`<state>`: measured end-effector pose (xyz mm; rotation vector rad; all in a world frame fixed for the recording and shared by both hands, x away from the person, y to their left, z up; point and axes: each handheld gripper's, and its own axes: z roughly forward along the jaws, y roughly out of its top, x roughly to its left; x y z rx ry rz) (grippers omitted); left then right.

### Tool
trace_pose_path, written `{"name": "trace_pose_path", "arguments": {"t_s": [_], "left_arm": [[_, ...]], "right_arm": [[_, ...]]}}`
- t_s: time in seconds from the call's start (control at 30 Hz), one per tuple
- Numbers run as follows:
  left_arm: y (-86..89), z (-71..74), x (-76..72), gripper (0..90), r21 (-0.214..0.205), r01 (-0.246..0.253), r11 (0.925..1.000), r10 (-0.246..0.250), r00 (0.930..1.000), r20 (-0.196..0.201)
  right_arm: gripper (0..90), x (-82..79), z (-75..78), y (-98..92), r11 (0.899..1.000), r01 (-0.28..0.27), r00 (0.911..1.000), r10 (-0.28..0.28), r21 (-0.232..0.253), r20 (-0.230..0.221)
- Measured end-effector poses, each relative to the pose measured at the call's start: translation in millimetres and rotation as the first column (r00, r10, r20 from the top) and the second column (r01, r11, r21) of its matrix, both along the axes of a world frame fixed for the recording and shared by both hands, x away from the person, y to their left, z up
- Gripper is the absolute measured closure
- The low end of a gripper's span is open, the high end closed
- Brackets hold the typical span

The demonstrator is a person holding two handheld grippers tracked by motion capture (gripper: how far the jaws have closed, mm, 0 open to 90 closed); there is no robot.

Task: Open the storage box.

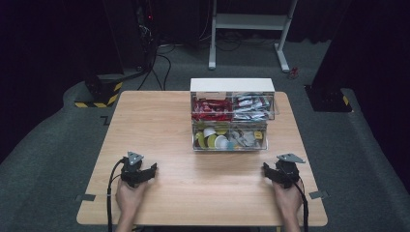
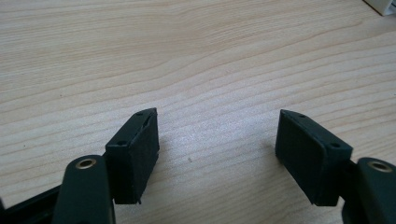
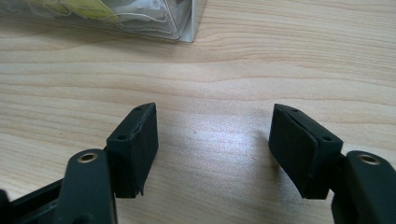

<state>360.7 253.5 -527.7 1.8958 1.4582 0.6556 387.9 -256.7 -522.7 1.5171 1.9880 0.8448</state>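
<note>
Scene: wooden tabletop (image 1: 203, 188); clear organizer (image 1: 231, 118) with a white top stands at the far middle, slightly right of centre.
Organizer contents: upper tier holds red packets (image 1: 211, 108) on the left and silver packets (image 1: 251, 107) on the right; lower tier holds small cups (image 1: 212, 139), yellow and white, and more sachets.
Left hand-held gripper (image 1: 140, 173): near the near-left corner, resting low over bare wood; jaws spread wide, nothing between the pads (image 2: 135, 154).
Right hand-held gripper (image 1: 276, 173): near the near-right edge; jaws spread, nothing between them. Its own view shows the organizer's near corner (image 3: 187, 28) just ahead and to the left.
Thing in hand: none; the organizer is the nearest object, closer to the right hand-held gripper, well apart from the left.
Progress: judged to be at the start. Nothing lifted, nothing lying loose on the wood, organizer apparently undisturbed. Whole of the work is still to do.
Open room: broad bare strip between the organizer's front and the near edge; left half of the tabletop free right to its edge.
Tight spots: narrow margin between organizer and right edge; right hand sits close to the near-right corner.
</note>
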Motion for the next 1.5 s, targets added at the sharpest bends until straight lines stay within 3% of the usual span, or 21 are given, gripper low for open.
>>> {"name": "trace_pose_path", "arguments": {"t_s": [0.27, 0.43, 0.7, 0.9, 0.93, 0.97, 1.1, 1.2, 1.3, 1.5], "left_arm": [[0.0, -0.2, 0.0, 30.8, -0.002, -0.001, 1.0000, 0.001, 1.0000, 0.003], [0.7, -0.1, 0.1, 30.8, -0.008, 0.000, 1.0000, 0.000, 1.0000, 0.002], [1.1, -0.1, -0.1, 30.9, -0.015, -0.003, 0.9999, 0.003, 1.0000, 0.001], [1.7, -0.1, 0.0, 31.1, -0.017, -0.001, 0.9999, 0.001, 1.0000, 0.001], [1.7, -0.1, 0.0, 31.1, -0.017, -0.001, 0.9999, 0.001, 1.0000, 0.001], [2.2, -0.1, 0.1, 31.1, -0.022, -0.001, 0.9998, 0.001, 1.0000, 0.002], [2.3, 0.0, 0.1, 30.8, -0.021, 0.000, 0.9998, 0.000, 1.0000, 0.001], [2.2, -0.1, 0.1, 30.7, -0.021, -0.001, 0.9998, 0.001, 1.0000, 0.002], [2.4, 0.0, 0.1, 30.8, -0.022, -0.001, 0.9998, 0.001, 1.0000, 0.002], [2.4, 0.0, 0.1, 30.7, -0.023, -0.001, 0.9997, 0.001, 1.0000, 0.002]], "right_arm": [[19.5, 0.1, -0.7, 0.1, 0.999, 0.049, 0.9986, -0.049, 0.001, -0.020], [19.4, -0.9, -0.6, 1.5, 0.998, 0.063, 0.9978, -0.063, -0.003, -0.018], [19.5, -0.9, 0.3, -0.4, 0.999, 0.034, 0.9989, -0.034, -0.003, -0.031], [30.7, -6.0, 1.6, -1.8, 0.999, 0.040, 0.9990, -0.040, 0.004, -0.021], [31.9, -7.1, 1.8, -2.1, 0.999, 0.040, 0.9991, -0.040, 0.014, -0.018], [34.2, -9.3, 2.6, -0.5, 0.997, 0.038, 0.9990, -0.037, 0.060, -0.025], [38.6, -13.0, 3.2, 3.7, 0.999, 0.000, 0.9998, 0.001, 0.052, -0.018], [42.8, -15.9, 6.3, 2.8, 0.996, -0.013, 0.9999, 0.013, 0.087, -0.004], [47.0, -21.9, 15.5, 1.3, 0.990, -0.022, 0.9991, 0.016, 0.141, 0.040], [49.8, -20.3, 20.6, 1.1, 0.989, -0.047, 0.9982, 0.041, 0.139, 0.044]]}}
